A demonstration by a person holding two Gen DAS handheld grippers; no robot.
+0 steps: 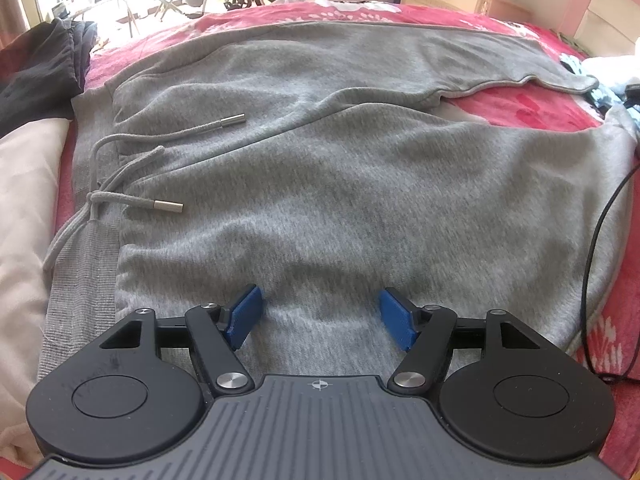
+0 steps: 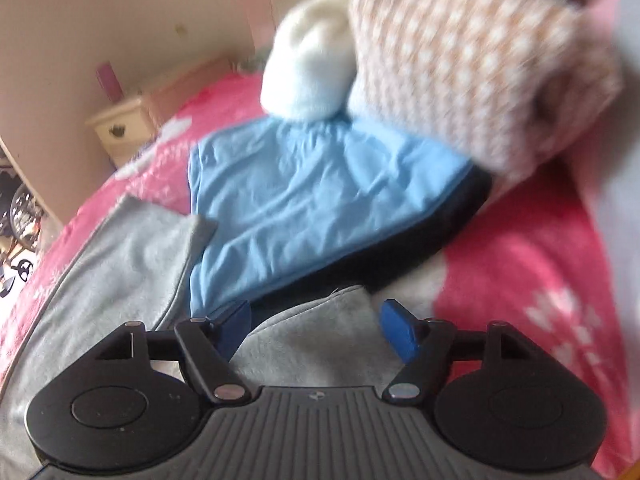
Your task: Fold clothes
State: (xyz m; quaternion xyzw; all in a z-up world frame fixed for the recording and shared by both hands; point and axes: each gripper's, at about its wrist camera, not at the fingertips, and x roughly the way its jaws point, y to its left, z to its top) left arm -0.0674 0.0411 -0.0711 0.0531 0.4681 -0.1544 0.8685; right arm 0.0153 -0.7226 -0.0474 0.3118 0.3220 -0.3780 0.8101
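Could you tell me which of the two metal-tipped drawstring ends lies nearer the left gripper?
The lower drawstring end, just past the knot; the other end lies farther up the grey sweatpants.

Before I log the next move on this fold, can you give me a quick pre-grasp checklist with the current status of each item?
1. Left hand-held gripper open and empty over the grey sweatpants: ok.
2. Right hand-held gripper open, grey leg end lying between its fingers: ok.
3. Sweatpants spread flat on the red blanket: ok, only minor wrinkles.
4. Drawstring tucked away: not ok, both metal-tipped ends lie loose on the fabric.
5. Black cable clear of the garment: not ok, it runs along the sweatpants' edge.
6. Blue cloth apart from the leg end: cannot tell, the right wrist view is blurred.
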